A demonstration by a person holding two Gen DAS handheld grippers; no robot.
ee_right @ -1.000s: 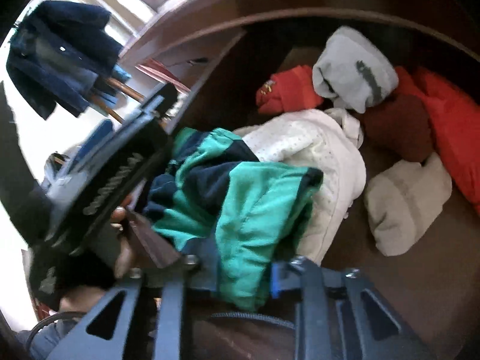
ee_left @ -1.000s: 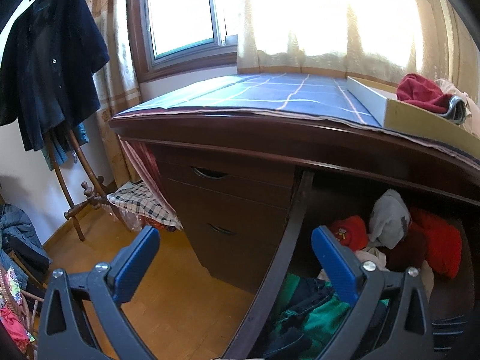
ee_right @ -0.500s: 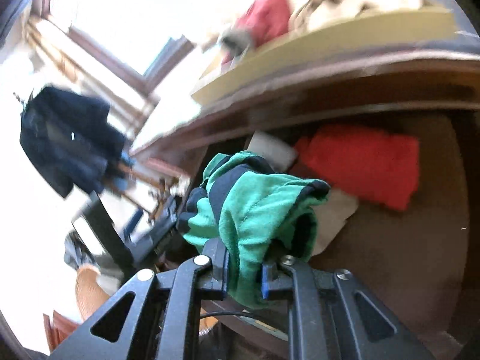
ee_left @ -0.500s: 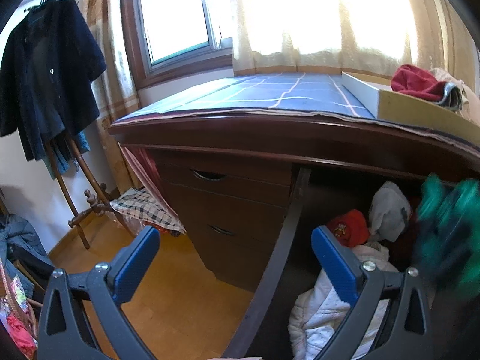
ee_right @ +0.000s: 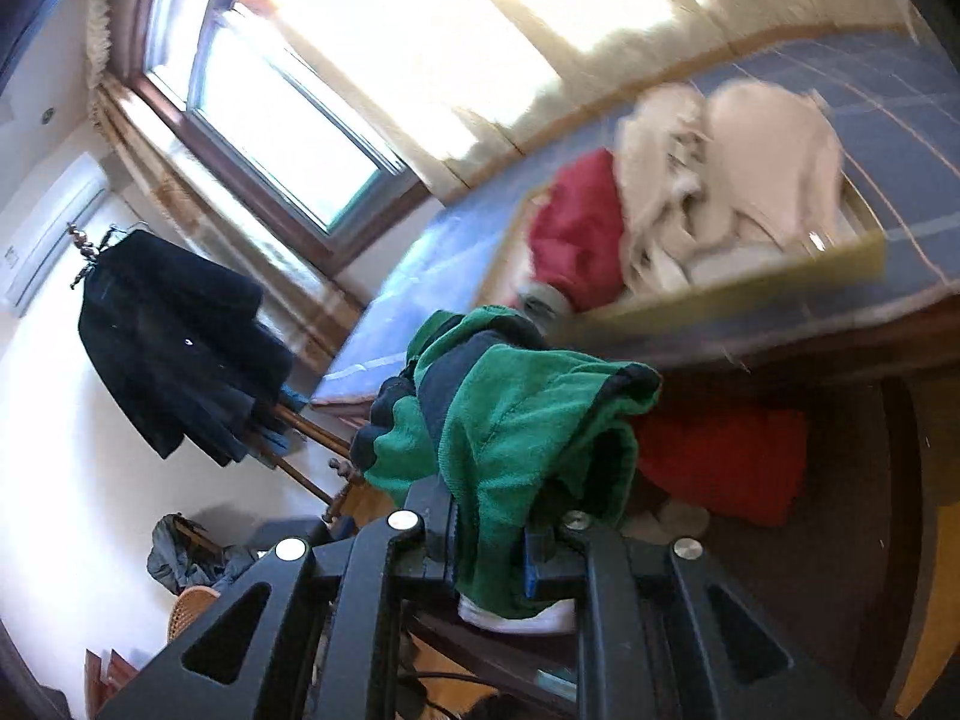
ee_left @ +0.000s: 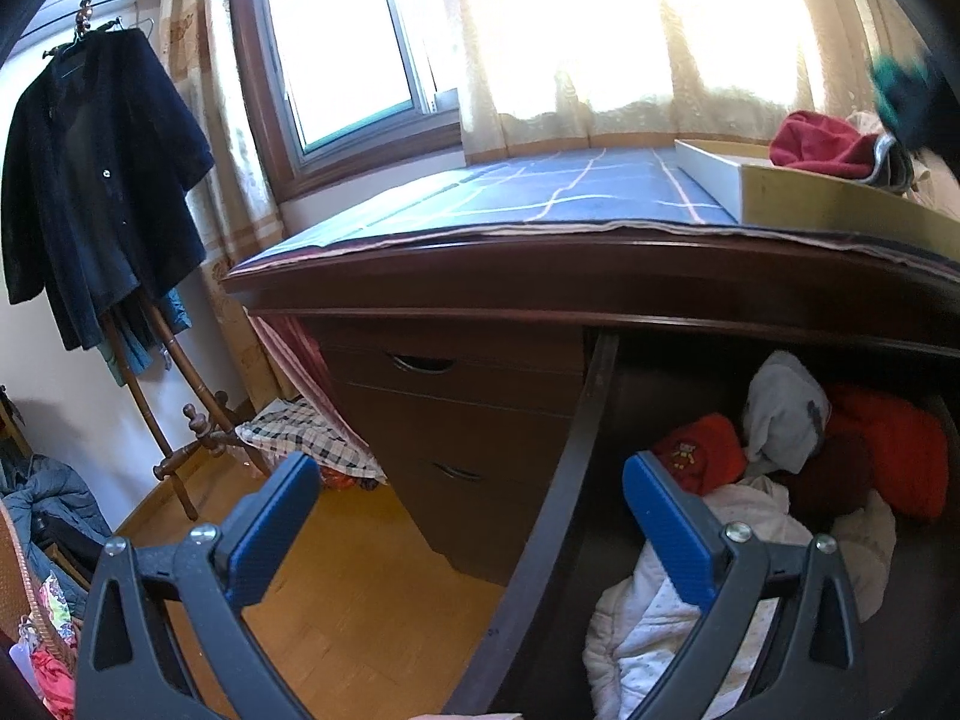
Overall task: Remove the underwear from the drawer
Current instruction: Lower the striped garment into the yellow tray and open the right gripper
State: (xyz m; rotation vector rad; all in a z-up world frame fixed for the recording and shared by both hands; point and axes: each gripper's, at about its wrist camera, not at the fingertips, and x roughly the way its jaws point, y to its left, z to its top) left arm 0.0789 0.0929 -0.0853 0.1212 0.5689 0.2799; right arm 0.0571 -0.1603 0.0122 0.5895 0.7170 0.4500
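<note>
We are carrying the green underwear (ee_right: pixel 510 420), clenched in the jaws of the right gripper (ee_right: pixel 492 546), above the open drawer (ee_left: pixel 576 480) toward the tray (ee_right: pixel 738 294) on the surface. We are keeping it high enough to clear the tray wall. The left gripper (ee_left: pixel 468 516) is hanging released, holding nothing.

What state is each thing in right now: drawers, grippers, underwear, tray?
Big drawer: pulled open, clothes inside.
Two small drawers: shut.
Left gripper: open, empty.
Right gripper: shut on green underwear, lifted out.
Tray: on desk, holding clothes.
Window: cannot tell.
</note>
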